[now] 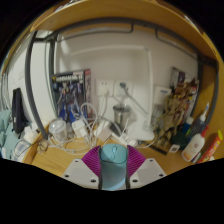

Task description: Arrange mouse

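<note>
Directly ahead, a light blue-grey computer mouse (114, 165) sits between the two fingers of the gripper (114, 172), pressed on both sides by the magenta pads (94, 160) on their inner faces. The fingers are closed on the mouse, which is lifted above a wooden desk (50, 160). Beyond the mouse, the desk is cluttered: a tangle of white cables (85, 128) and white plugs lies across the middle. To the left, a figurine in blue and white (68, 95) stands in front of the white wall (130, 60). To the right are small boxes and a white bottle with a red cap (194, 147) near the desk's edge. Other small items at the far left are too unclear to identify.
</note>
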A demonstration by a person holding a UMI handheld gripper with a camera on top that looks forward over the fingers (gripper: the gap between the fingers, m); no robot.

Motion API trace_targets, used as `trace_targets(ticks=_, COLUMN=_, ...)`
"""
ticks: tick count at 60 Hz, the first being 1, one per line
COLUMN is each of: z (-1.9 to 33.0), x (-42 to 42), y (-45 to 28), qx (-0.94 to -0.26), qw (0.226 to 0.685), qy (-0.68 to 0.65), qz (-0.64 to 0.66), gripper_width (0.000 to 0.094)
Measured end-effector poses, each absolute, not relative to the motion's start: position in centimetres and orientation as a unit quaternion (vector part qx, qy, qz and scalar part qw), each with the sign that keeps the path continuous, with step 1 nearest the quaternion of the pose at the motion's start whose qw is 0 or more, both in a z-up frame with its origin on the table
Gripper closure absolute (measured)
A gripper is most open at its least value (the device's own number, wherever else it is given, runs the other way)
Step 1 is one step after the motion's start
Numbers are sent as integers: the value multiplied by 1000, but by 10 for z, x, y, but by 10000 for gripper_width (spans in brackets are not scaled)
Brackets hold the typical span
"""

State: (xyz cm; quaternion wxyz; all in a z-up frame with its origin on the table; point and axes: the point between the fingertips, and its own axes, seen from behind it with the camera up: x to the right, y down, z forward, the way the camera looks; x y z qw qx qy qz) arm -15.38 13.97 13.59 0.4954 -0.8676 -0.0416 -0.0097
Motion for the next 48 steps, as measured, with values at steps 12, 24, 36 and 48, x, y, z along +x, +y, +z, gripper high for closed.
trace_targets(ticks=12, z=47, x=-174, y=129, qx=-902, qw=429, qy=-48, qz=-1, gripper_width=629)
trace_targets(ticks=24, z=4, x=-170, y=115, qx=-915, qw=400, qy=-51, qz=-13, gripper_width=628)
trace_targets(ticks=36, z=2, x=-170, y=114, qx=-917, qw=397, qy=-43, qz=-3, gripper_width=441)
trace_targets(ticks=48, z=51, x=-157, y=116, qx=-904, qw=424, qy=-41, qz=-32, gripper_width=83)
